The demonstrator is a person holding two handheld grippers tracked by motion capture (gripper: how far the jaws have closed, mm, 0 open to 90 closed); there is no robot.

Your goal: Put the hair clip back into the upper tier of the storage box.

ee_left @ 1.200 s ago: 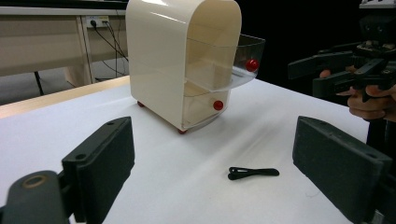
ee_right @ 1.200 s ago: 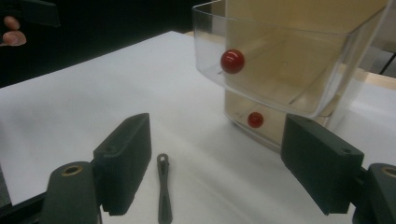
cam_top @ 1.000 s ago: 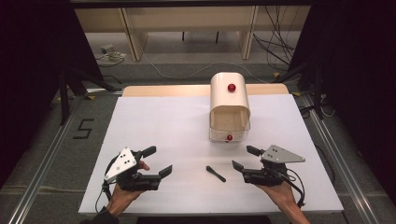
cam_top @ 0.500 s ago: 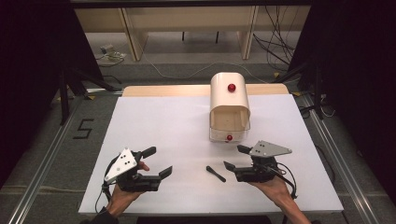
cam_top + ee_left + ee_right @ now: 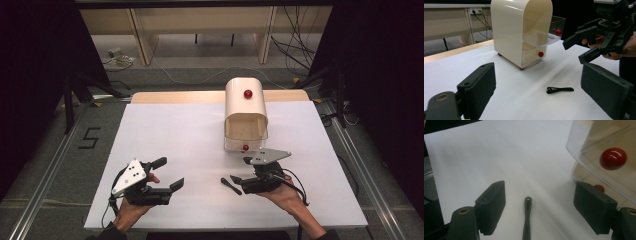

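In the high view the right hand-held gripper (image 5: 239, 171) sits in the lower right of the frame. Its jaws are wide apart and grip nothing. A slim black plastic clip (image 5: 230, 185) lies flat on the white surface (image 5: 170, 130) just left of them. In the right gripper view the clip (image 5: 527, 220) lies between the two open jaws at the bottom centre, touching neither.

The left hand-held gripper (image 5: 169, 174) rests in the lower left of the high view, also wide open and empty, well apart from the clip. In the left gripper view the clip (image 5: 559, 89) lies at lower centre.

A cream plastic drawer cabinet with an arched top (image 5: 244, 112) stands upright right of centre. Its clear upper drawer with a red round knob (image 5: 558, 32) is pulled out; the lower drawer is shut.
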